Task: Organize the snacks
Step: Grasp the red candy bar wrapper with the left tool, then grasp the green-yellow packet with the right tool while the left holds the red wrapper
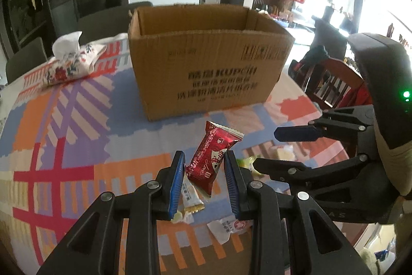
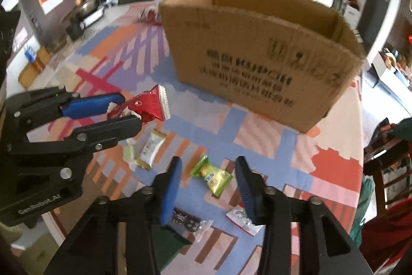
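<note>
Left tongs (image 1: 204, 181) clamped on something, right tongs (image 2: 209, 187) parted.

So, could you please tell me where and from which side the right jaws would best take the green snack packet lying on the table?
Probably across the middle of the green snack packet, coming straight down from above. It lies flat on the tablecloth, slanted, with crimped ends top-left and bottom-right; the puffed middle gives the firmest hold. The right gripper is open above it, but would need rolling so the jaws close on the long edges.

Box (image 1: 206, 68) on table (image 1: 77, 120), snacks (image 2: 211, 175) before it.
</note>
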`<act>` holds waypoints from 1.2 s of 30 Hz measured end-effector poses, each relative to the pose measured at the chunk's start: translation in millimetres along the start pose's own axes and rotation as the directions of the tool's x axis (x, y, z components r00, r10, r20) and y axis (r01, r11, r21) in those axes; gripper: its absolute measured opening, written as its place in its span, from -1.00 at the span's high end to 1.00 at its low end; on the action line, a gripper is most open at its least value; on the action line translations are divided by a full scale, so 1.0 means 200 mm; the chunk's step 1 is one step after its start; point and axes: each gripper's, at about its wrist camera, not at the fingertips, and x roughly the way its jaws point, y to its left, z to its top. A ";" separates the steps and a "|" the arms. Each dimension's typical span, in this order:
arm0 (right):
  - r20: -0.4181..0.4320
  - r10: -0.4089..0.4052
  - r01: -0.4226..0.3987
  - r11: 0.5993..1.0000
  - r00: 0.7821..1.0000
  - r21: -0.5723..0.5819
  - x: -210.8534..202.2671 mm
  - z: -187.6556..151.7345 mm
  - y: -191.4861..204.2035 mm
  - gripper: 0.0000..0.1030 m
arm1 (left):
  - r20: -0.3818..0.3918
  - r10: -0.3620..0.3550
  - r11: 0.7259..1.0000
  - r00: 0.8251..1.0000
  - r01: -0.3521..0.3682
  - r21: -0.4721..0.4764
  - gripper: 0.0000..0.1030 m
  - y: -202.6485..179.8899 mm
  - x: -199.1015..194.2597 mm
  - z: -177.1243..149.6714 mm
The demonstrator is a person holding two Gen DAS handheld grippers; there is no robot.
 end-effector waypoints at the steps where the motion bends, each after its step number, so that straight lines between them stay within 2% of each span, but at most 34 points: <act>1: -0.018 -0.005 0.005 1.000 1.000 -0.014 0.02 0.00 0.01 0.09 | -0.006 0.003 1.000 1.000 -0.003 0.000 0.40 0.00 0.01 -0.01; 7: -0.091 -0.038 0.029 0.995 0.995 -0.100 0.14 -0.03 0.05 0.09 | -0.036 0.008 1.000 0.999 -0.009 -0.005 0.40 0.01 0.07 -0.05; 11: -0.111 -0.052 0.038 0.991 0.992 -0.128 0.20 -0.04 0.06 0.10 | -0.049 0.014 1.000 0.999 -0.015 -0.004 0.40 0.02 0.10 -0.06; 18: -0.116 -0.065 0.049 0.989 0.991 -0.137 0.28 -0.01 0.06 0.10 | -0.070 0.021 1.000 0.997 -0.022 -0.018 0.40 0.05 0.14 -0.06; 23: -0.139 -0.045 0.026 0.990 0.989 -0.138 0.34 0.00 0.06 0.12 | -0.080 0.022 0.999 0.997 -0.025 -0.026 0.40 0.06 0.16 -0.06; 29: -0.143 -0.023 0.006 0.993 0.989 -0.119 0.34 -0.01 0.06 0.56 | -0.087 0.018 0.999 0.996 -0.021 -0.034 0.40 0.07 0.17 -0.07; 36: -0.110 -0.009 0.004 0.999 0.994 -0.049 0.29 -0.04 0.02 0.61 | -0.078 0.017 0.999 0.997 -0.020 -0.031 0.40 0.06 0.16 -0.07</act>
